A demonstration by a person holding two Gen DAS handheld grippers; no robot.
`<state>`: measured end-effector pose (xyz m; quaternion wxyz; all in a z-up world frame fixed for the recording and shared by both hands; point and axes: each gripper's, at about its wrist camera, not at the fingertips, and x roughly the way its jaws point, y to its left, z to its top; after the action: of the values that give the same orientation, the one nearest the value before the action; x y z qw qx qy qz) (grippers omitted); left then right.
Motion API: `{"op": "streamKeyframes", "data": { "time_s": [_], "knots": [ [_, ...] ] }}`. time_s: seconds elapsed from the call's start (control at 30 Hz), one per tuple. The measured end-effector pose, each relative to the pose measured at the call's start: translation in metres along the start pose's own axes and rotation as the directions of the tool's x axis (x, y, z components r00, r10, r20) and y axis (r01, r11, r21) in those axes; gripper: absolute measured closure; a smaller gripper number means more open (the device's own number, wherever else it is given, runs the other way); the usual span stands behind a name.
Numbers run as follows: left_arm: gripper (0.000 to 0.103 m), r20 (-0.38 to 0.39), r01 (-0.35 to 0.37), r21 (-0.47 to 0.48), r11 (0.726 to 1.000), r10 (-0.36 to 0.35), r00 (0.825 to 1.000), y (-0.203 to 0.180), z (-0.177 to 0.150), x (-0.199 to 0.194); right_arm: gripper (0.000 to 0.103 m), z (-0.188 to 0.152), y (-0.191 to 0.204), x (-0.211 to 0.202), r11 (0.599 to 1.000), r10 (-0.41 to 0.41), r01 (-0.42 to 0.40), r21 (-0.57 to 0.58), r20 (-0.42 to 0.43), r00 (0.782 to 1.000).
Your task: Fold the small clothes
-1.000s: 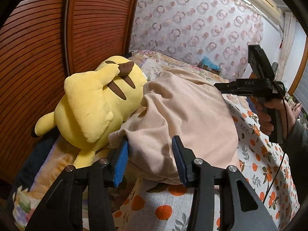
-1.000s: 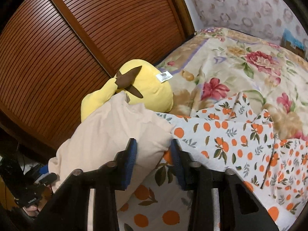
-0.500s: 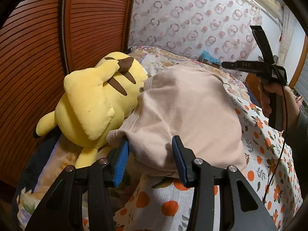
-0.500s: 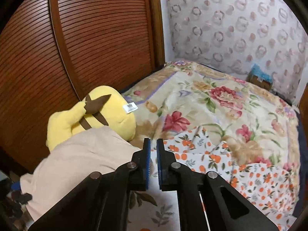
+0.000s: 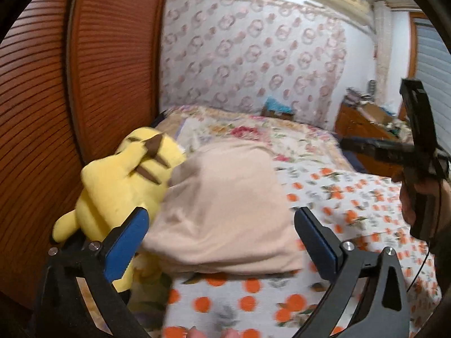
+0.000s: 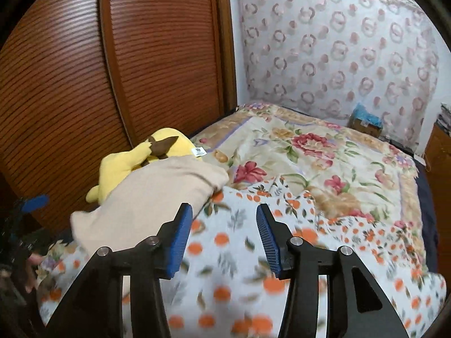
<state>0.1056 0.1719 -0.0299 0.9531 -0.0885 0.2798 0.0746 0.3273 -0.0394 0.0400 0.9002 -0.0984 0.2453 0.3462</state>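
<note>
A folded beige garment [image 5: 225, 211] lies on the orange-print sheet [image 5: 352, 197], leaning against a yellow plush toy [image 5: 118, 186]. It also shows in the right wrist view [image 6: 157, 194]. My left gripper [image 5: 220, 242] is open wide, its blue pads on either side of the garment's near edge, not gripping it. My right gripper [image 6: 224, 236] is open and empty above the sheet [image 6: 253, 267], to the right of the garment. The right gripper also shows at the right edge of the left wrist view [image 5: 417, 152], held in a hand.
The plush toy [image 6: 135, 160] sits by a brown slatted wardrobe door [image 6: 84, 84]. A floral quilt [image 6: 324, 163] covers the far bed. A box [image 6: 365, 124] stands by the patterned wall. A wooden cabinet [image 5: 363, 124] with clutter stands at the right.
My left gripper has opened wide and let go of the garment, which now lies folded on the sheet. My right gripper has shut, then opened again, and lifted back from the garment.
</note>
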Motion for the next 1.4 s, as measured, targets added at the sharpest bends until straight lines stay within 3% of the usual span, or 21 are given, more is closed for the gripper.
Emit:
{"op": "streamKeyframes", "data": {
  "time_s": [0.07,0.33,0.5,0.63,0.73,0.87,1.07,1.4],
  "knots": [
    [0.000,0.015,0.026,0.019,0.999,-0.026,1.000,-0.017,0.002,-0.008,0.043,-0.014,0.003,-0.028,1.000,-0.011,0.011,0.006,0.022,1.000],
    [0.000,0.085,0.101,0.094,0.990,-0.109,0.990,-0.078,0.009,-0.042,0.040,-0.063,0.016,-0.131,0.996,-0.084,0.081,0.045,0.075,0.994],
    [0.000,0.124,0.128,0.139,0.982,-0.145,0.982,-0.112,0.016,-0.063,0.040,-0.085,0.033,-0.191,0.985,-0.161,0.151,0.080,0.127,0.979],
    [0.000,0.157,0.138,0.166,0.976,-0.164,0.974,-0.136,0.021,-0.083,0.038,-0.100,0.049,-0.233,0.968,-0.243,0.226,0.112,0.181,0.953],
    [0.000,0.165,0.130,0.186,0.974,-0.161,0.973,-0.149,0.022,-0.092,0.027,-0.108,0.056,-0.261,0.954,-0.292,0.268,0.138,0.213,0.932],
    [0.000,0.175,0.122,0.202,0.972,-0.158,0.972,-0.161,0.023,-0.100,0.023,-0.120,0.060,-0.290,0.937,-0.338,0.300,0.178,0.245,0.909],
    [0.000,0.172,0.142,0.203,0.969,-0.178,0.969,-0.168,0.025,-0.104,0.022,-0.136,0.073,-0.313,0.921,-0.377,0.329,0.210,0.259,0.889],
    [0.000,0.180,0.150,0.204,0.968,-0.188,0.966,-0.174,0.022,-0.111,0.022,-0.129,0.082,-0.287,0.909,-0.397,0.341,0.239,0.252,0.882]
  ]
}}
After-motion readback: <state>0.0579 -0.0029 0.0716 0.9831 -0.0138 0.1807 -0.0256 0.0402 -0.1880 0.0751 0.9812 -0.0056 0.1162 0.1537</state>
